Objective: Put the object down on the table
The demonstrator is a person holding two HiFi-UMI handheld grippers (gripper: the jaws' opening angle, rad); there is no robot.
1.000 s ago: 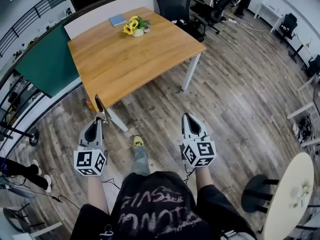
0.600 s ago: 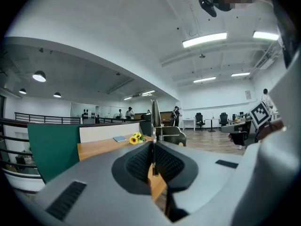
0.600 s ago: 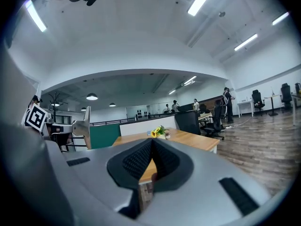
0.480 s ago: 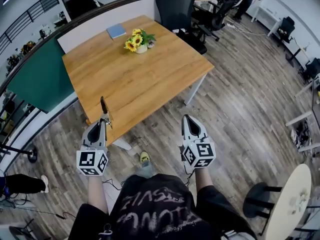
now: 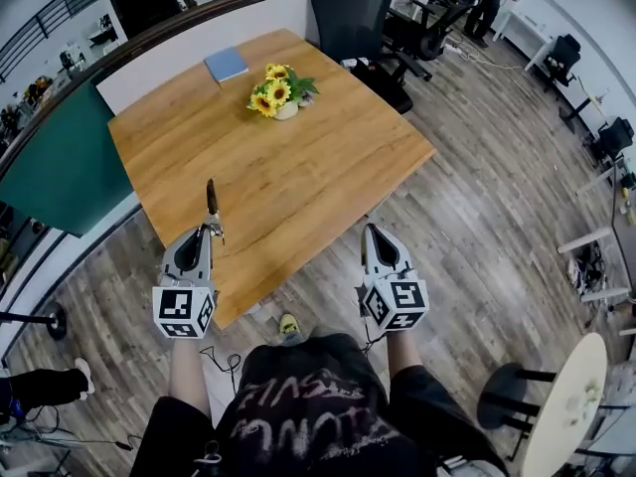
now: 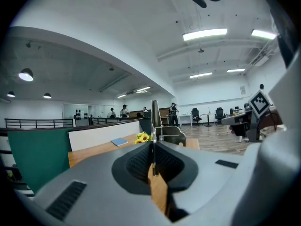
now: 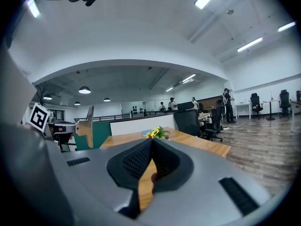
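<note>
My left gripper [image 5: 206, 230] is shut on a thin flat metal tool [image 5: 211, 203] whose dark blade points forward past the jaws. It hangs over the near left part of the wooden table [image 5: 308, 167], above the top. In the left gripper view the tool [image 6: 155, 115] stands up on edge from between the closed jaws of the left gripper [image 6: 153, 150]. My right gripper [image 5: 374, 233] is shut with nothing in it, at the table's near edge. The right gripper view shows its jaws [image 7: 149, 146] closed and the tool [image 7: 86, 126] off to the left.
A pot of sunflowers [image 5: 277, 90] and a blue book [image 5: 226, 65] sit at the table's far side. A black office chair [image 5: 354, 12] stands behind it and a green partition [image 5: 50, 162] runs along the left. A round white table [image 5: 568, 410] is at lower right.
The person has stepped toward the table. Both grippers, earlier over the floor in front of it, now reach its near edge, the left one carrying the tool over the top.
</note>
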